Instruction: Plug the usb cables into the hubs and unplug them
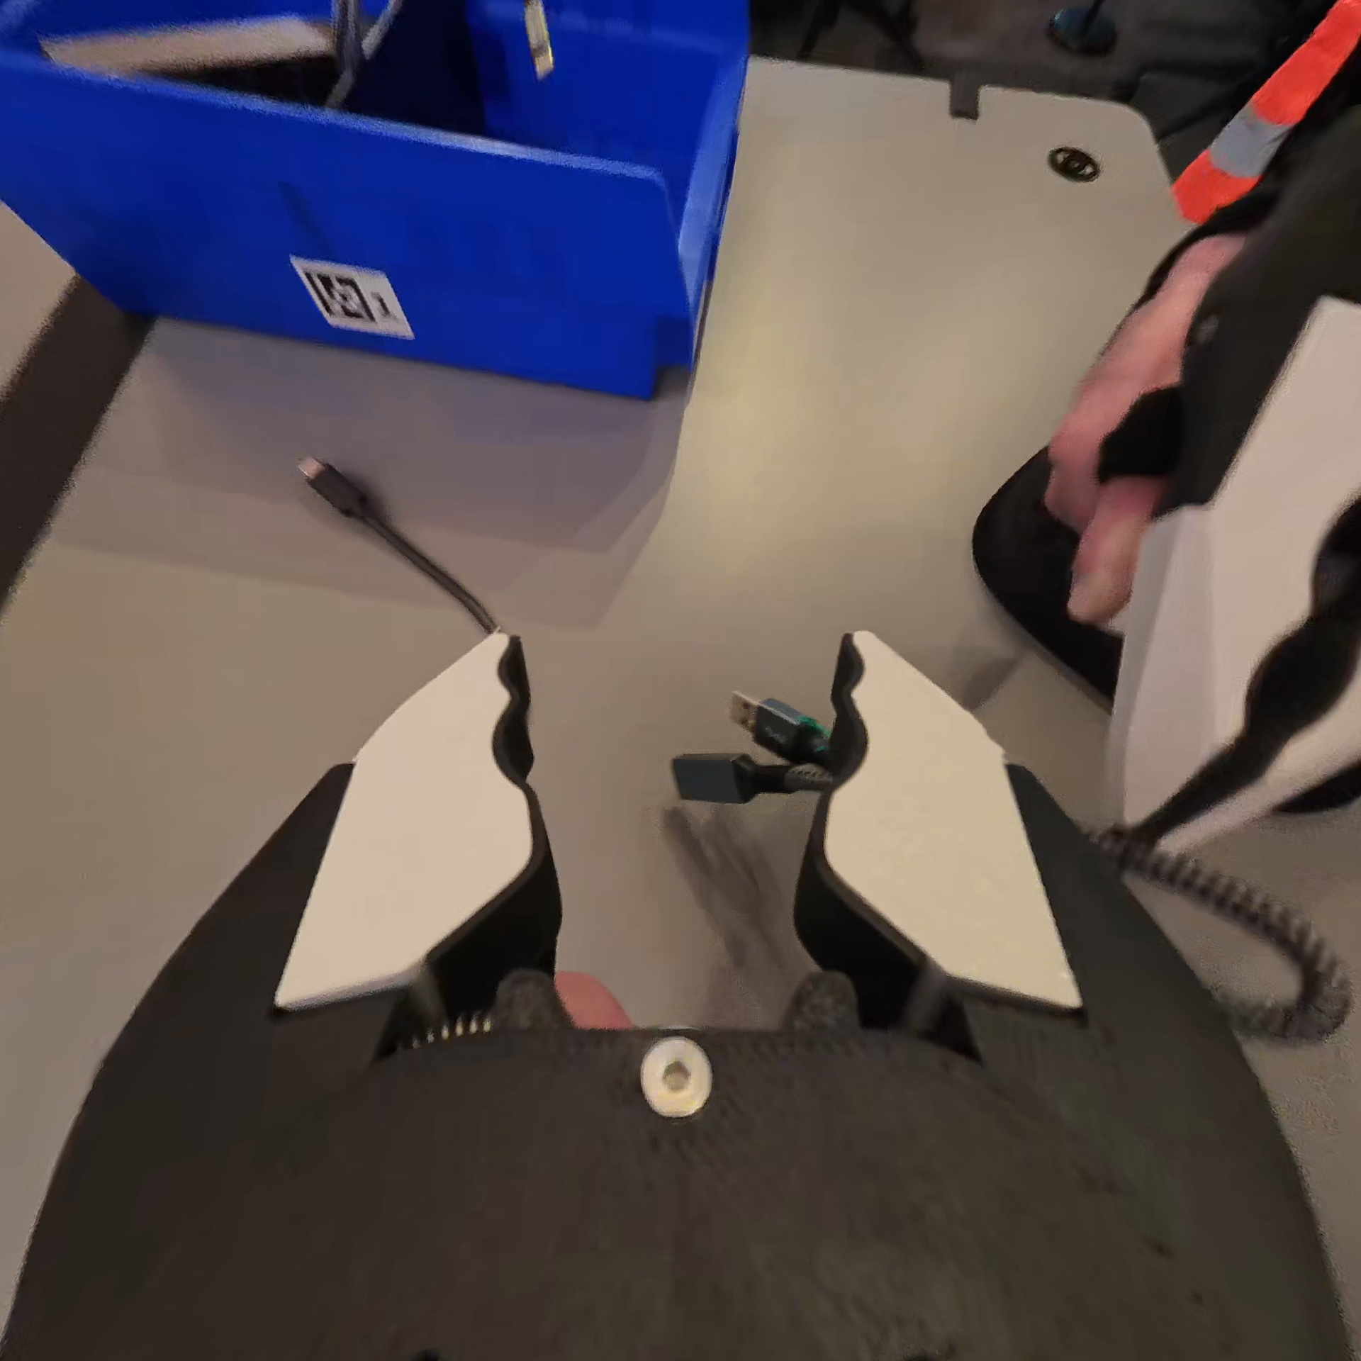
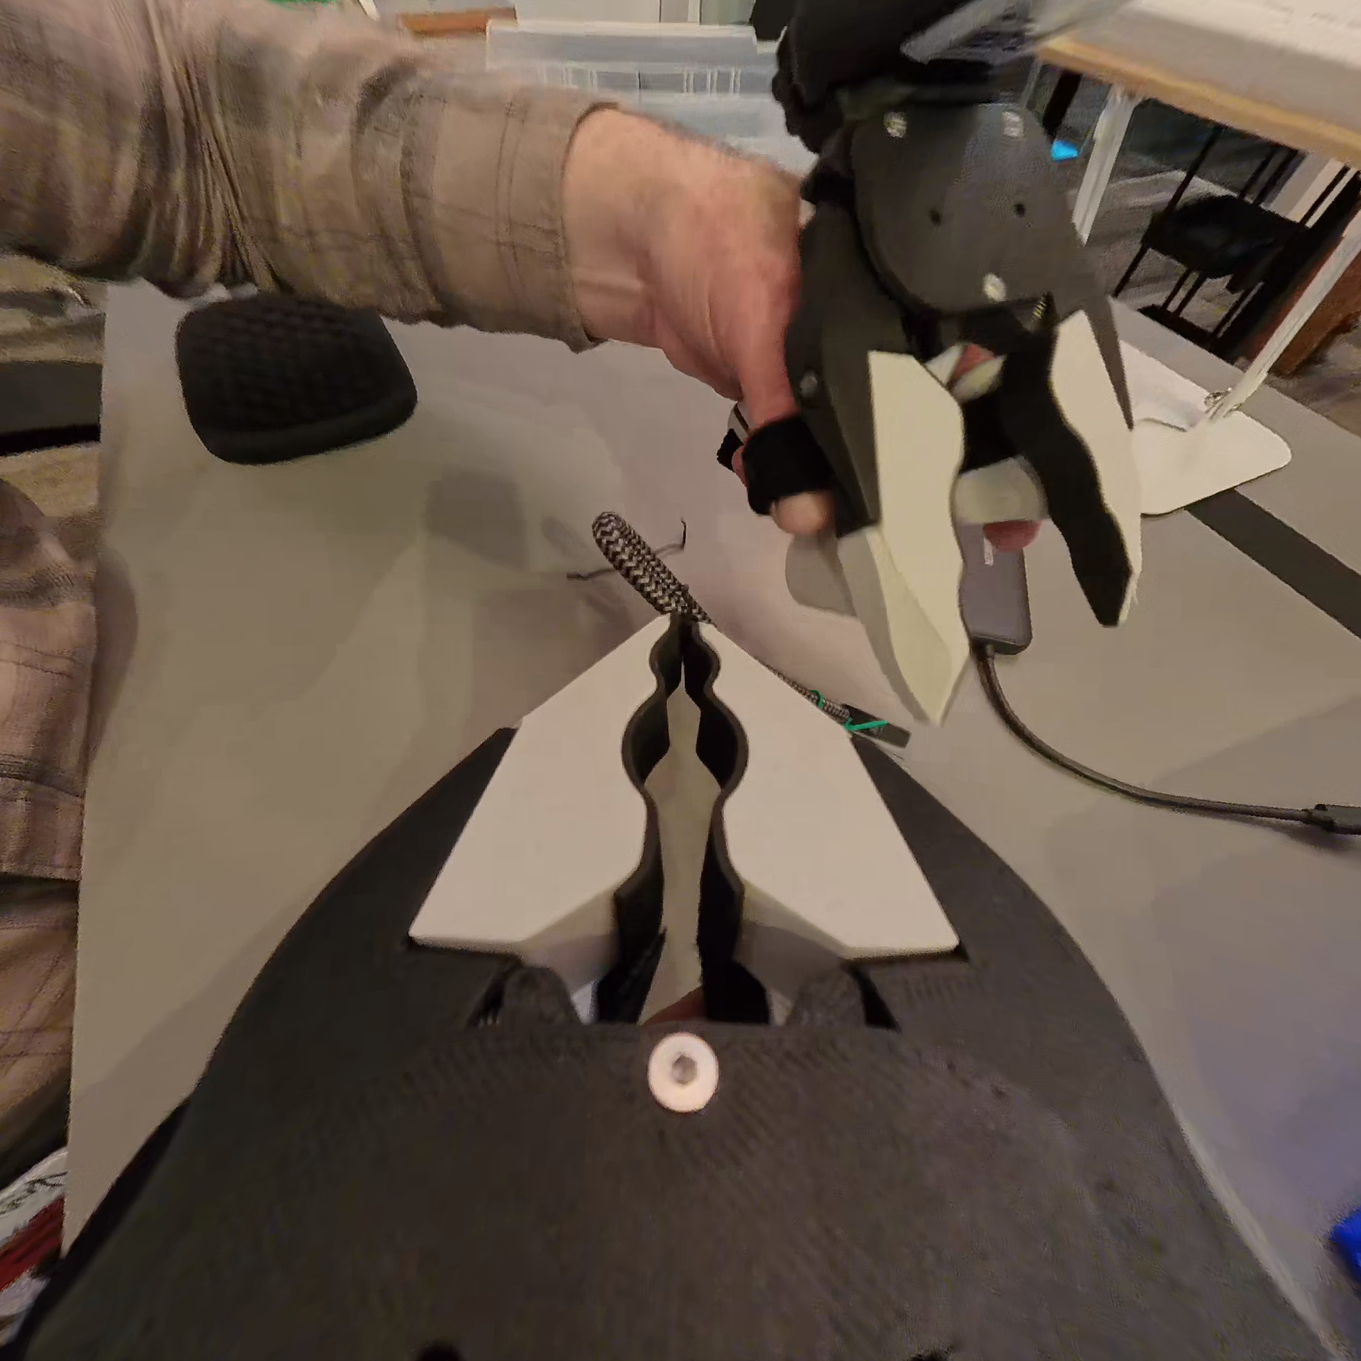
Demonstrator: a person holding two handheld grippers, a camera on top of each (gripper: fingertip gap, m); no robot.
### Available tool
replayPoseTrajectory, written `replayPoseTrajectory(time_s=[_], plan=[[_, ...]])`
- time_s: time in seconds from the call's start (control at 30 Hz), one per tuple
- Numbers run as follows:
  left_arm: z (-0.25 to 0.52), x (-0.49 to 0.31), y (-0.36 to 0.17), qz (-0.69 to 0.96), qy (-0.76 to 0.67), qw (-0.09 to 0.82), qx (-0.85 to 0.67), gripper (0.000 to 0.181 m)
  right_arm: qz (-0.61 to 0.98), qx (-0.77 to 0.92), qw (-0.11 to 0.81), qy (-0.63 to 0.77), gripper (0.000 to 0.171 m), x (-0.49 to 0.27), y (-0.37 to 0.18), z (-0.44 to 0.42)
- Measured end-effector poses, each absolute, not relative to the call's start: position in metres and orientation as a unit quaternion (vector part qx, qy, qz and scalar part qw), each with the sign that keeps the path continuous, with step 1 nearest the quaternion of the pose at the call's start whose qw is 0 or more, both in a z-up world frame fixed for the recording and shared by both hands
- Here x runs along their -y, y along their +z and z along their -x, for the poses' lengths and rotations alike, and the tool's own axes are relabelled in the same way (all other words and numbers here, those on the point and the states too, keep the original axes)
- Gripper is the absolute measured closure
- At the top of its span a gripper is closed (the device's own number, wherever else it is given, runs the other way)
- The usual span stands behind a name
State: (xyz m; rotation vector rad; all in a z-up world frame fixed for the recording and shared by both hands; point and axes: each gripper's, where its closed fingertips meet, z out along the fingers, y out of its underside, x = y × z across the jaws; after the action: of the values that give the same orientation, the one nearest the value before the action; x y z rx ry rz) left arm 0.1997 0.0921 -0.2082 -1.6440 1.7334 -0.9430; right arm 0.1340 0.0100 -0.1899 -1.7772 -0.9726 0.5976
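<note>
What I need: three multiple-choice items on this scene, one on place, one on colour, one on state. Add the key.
1. The bin stands:
A) on the table
B) on the floor
C) in a gripper
2. Its colour:
A) red
B) blue
C) green
3. The left gripper is:
A) open
B) shut on a cable
C) shut on a hub
Key: 1A, its base rests on the tabletop; 2B, its walls are blue; 3A, its fingers stand apart, holding nothing.

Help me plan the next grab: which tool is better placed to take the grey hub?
Left. The left tool is open, close above the grey hub; the right tool is shut on the braided cable.
</note>
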Motion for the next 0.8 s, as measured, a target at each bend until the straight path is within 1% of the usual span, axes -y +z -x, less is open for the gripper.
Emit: replayPoseTrajectory(time_s=[0.07, 0.2, 0.27, 0.3, 0.37, 0.43, 0.6, 0.8], plan=[[-0.190, -0.105, -0.193, 0.586, -0.351, 0.339, -0.647, 0.106, 0.720, 0.393, 0.505, 0.268, 0.171, -0.007, -0.179, -0.135], [-0.182, -0.116, -0.182, 0.510, -0.276, 0.447, -0.681, 0.108, 0.695, 0.386, 0.523, 0.309, 0.171, 0.002, -0.154, -0.131], [-0.188, -0.100, -0.187, 0.451, -0.232, 0.469, -0.723, 0.104, 0.680, 0.381, 0.531, 0.332, 0.171, 0.006, -0.140, -0.128], [-0.191, -0.090, -0.192, 0.425, -0.219, 0.472, -0.741, 0.106, 0.675, 0.377, 0.535, 0.341, 0.171, 0.007, -0.134, -0.127], [-0.196, -0.072, -0.200, 0.404, -0.215, 0.460, -0.761, 0.099, 0.669, 0.369, 0.545, 0.345, 0.171, 0.007, -0.123, -0.127], [-0.199, -0.061, -0.201, 0.392, -0.223, 0.467, -0.760, 0.097, 0.664, 0.357, 0.557, 0.348, 0.171, 0.007, -0.114, -0.130], [-0.198, -0.046, -0.190, 0.376, -0.241, 0.499, -0.743, 0.081, 0.668, 0.315, 0.582, 0.341, 0.171, -0.001, -0.104, -0.148], [-0.200, -0.029, -0.157, 0.342, -0.253, 0.579, -0.695, 0.070, 0.672, 0.295, 0.591, 0.335, 0.171, -0.007, -0.103, -0.153]])
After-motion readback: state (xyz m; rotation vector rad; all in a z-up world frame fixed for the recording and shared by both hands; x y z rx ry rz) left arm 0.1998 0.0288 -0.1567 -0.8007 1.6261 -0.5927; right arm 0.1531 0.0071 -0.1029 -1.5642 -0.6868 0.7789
